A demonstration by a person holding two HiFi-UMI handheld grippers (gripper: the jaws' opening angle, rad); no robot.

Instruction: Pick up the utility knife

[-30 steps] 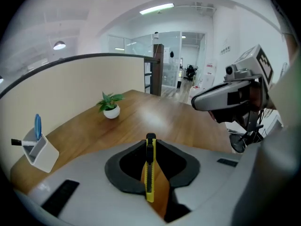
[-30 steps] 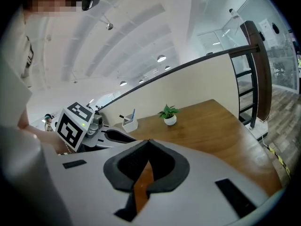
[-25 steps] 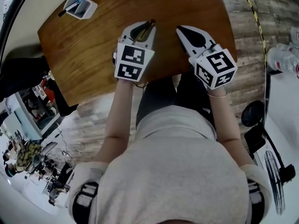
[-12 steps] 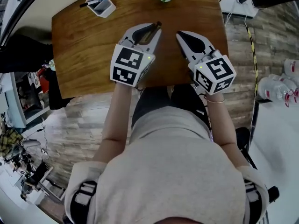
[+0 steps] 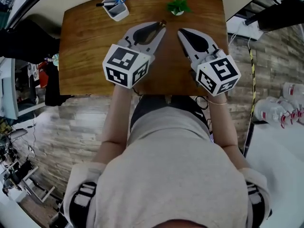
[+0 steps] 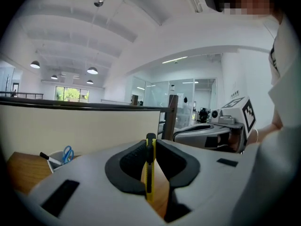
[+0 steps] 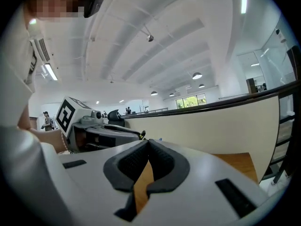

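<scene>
Utility knife pinched edge-on in the jaws of the left gripper, held clear above the wooden desk. Right gripper jaws together, nothing in them. Pick-up looks done; next move, likely, just a firm clamp and a steady carry

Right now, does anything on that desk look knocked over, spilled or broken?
Nothing stands out. The pen cup and small plant stand upright on the wooden table, and the utility knife sits clamped in the left gripper.
</scene>
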